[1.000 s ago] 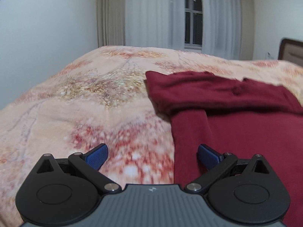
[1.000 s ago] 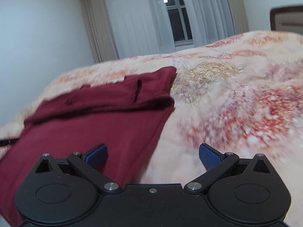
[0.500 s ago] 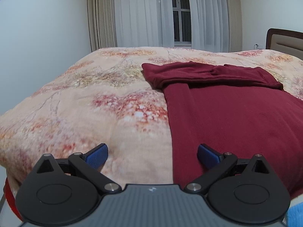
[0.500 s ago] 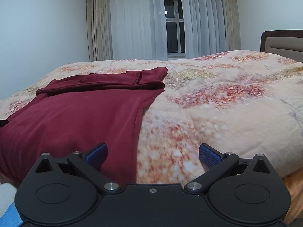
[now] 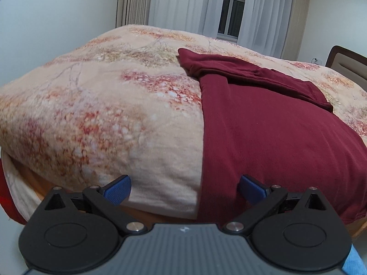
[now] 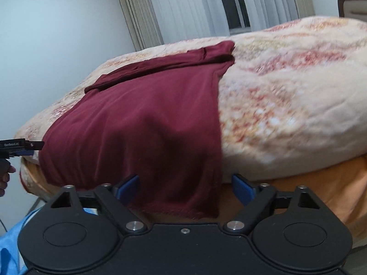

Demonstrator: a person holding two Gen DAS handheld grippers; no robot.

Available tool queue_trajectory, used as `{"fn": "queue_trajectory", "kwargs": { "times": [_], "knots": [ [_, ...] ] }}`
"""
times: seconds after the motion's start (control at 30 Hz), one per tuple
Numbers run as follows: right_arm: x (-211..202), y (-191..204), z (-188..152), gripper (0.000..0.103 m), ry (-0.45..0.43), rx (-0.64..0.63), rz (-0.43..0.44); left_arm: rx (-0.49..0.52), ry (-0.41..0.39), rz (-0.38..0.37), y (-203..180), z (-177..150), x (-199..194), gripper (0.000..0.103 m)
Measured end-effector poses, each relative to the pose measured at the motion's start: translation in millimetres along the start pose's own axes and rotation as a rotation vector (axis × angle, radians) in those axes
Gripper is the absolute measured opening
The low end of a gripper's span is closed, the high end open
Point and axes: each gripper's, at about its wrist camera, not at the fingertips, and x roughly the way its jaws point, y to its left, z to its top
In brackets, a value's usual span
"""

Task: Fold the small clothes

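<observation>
A dark red garment (image 5: 270,123) lies flat on the bed, its far end folded over into a band, its near hem hanging over the bed's front edge. It also shows in the right wrist view (image 6: 146,119). My left gripper (image 5: 184,189) is open and empty, low in front of the bed edge at the garment's left hem corner. My right gripper (image 6: 184,189) is open and empty, just below the garment's right hem corner. The left gripper's tip shows at the far left of the right wrist view (image 6: 21,147).
The bed carries a beige floral blanket (image 5: 96,105) with an orange sheet (image 6: 321,183) below its edge. White curtains and a window (image 5: 231,16) stand behind. A headboard (image 5: 348,65) is at the right. Blue fabric (image 6: 11,252) lies low at left.
Both grippers have drawn back from over the bed and dropped to the bed's front edge. The garment's hanging hem has come into view. Both grippers stayed open.
</observation>
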Motion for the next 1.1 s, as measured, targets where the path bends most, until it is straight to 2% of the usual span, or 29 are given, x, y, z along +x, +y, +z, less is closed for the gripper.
{"fn": "queue_trajectory", "kwargs": {
  "times": [0.07,0.1,0.13,0.17,0.3,0.43,0.57,0.63,0.73,0.83,0.97,1.1],
  "knots": [
    [1.9,0.8,0.5,0.042,0.016,0.018,0.004,-0.007,0.003,-0.013,-0.8,-0.7,-4.3,0.103],
    [0.3,1.5,1.7,0.032,0.015,0.024,-0.001,-0.006,-0.001,-0.023,-2.6,-0.6,-7.7,0.103],
    [-2.2,1.3,3.9,0.014,0.017,0.041,0.01,0.0,-0.009,-0.037,-4.5,-1.2,-12.0,0.103],
    [-5.6,-0.4,6.9,0.01,0.02,0.08,0.036,0.013,-0.022,-0.049,-7.9,-1.7,-16.6,0.103],
    [-23.5,-7.9,25.9,0.007,-0.004,0.288,0.216,0.118,-0.123,-0.094,-31.5,-8.2,-42.0,0.103],
    [-41.1,1.6,54.7,0.007,-0.071,0.398,0.354,0.206,-0.209,-0.164,-69.9,-16.9,-62.6,0.103],
    [-52.2,18.6,89.8,0.007,-0.146,0.431,0.437,0.295,-0.272,-0.264,-117.7,-27.1,-77.1,0.103],
    [-54.5,26.9,105.5,0.007,-0.17,0.433,0.466,0.34,-0.306,-0.272,-143.2,-33.0,-79.8,0.103],
    [-59.4,35.1,119.7,0.007,-0.191,0.416,0.477,0.412,-0.352,-0.219,-180.6,-41.4,-75.0,0.103],
    [-65.0,35.4,123.7,0.007,-0.199,0.434,0.486,0.494,-0.378,-0.099,-209.9,-50.4,-60.0,0.103],
    [-73.4,27.9,120.6,0.007,-0.206,0.456,0.48,0.505,-0.319,-0.015,-218.0,-54.9,-38.0,0.102],
    [-78.7,17.0,111.2,0.007,-0.2,0.469,0.455,0.514,-0.287,0.01,-201.5,-57.2,-36.5,0.081]
  ]
}}
